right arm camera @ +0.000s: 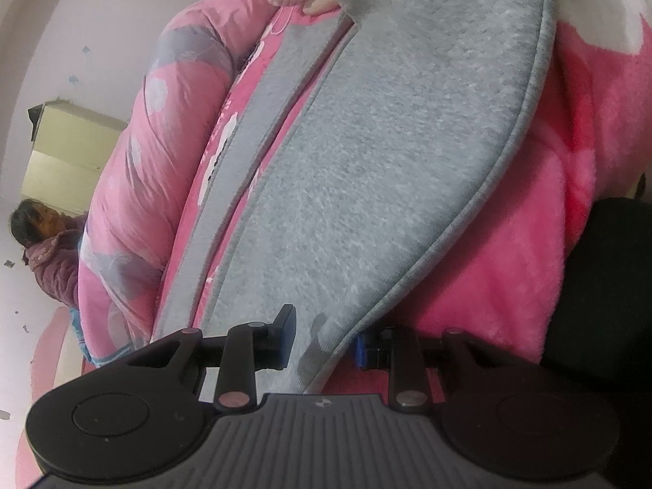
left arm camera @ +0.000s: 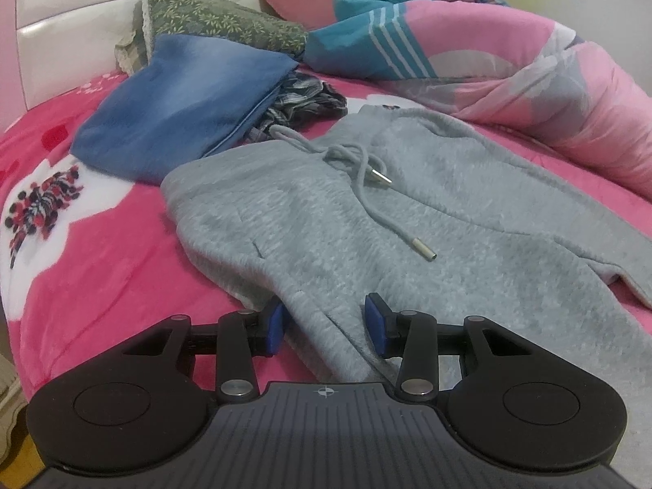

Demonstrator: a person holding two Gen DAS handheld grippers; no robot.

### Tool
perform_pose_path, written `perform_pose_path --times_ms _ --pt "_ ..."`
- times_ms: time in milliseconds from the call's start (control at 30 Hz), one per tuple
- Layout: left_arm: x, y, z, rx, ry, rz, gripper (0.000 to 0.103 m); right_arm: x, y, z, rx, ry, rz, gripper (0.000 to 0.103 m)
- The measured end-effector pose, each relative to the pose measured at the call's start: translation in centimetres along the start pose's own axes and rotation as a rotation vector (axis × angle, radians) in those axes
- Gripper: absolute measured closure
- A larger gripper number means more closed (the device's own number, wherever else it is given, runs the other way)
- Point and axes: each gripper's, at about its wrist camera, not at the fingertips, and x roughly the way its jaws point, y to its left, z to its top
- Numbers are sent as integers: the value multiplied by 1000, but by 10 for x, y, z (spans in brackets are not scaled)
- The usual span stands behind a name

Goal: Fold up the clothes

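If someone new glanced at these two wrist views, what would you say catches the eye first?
The grey fleece sweatpants spread across the bright pink floral blanket, with metal-tipped drawstrings at the waist. The left gripper stands open around a fold of grey fabric, and the right gripper stands open around another edge. Behind lie folded blue jeans and a rolled pink quilt.

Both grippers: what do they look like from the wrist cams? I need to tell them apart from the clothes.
The left gripper and right gripper look alike: black linkage arms with silver pivot rivets, two round black discs, a ribbed grey centre plate bearing a small crosshair mark, and blue finger pads. No cables or sleeves are visible.
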Motion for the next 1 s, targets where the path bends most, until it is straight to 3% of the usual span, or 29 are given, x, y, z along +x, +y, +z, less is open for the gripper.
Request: perform_pose_path --times_ms 467,633,767,867,1000 --pt "7 -1 2 -3 1 -3 59 3 7 -1 -17 -18 -37 74" --pt "11 1 4 -11 2 -4 52 3 10 -2 -49 -27 -50 74" --pt "16 10 8 -70 -3 -36 54 2 13 -2 -74 -34 -60 74" --pt "16 20 8 -127 -22 -79 63 2 15 -2 -93 -39 -68 75" --pt "19 40 10 -242 -9 -173 62 2 13 -3 -91 -45 -66 81"
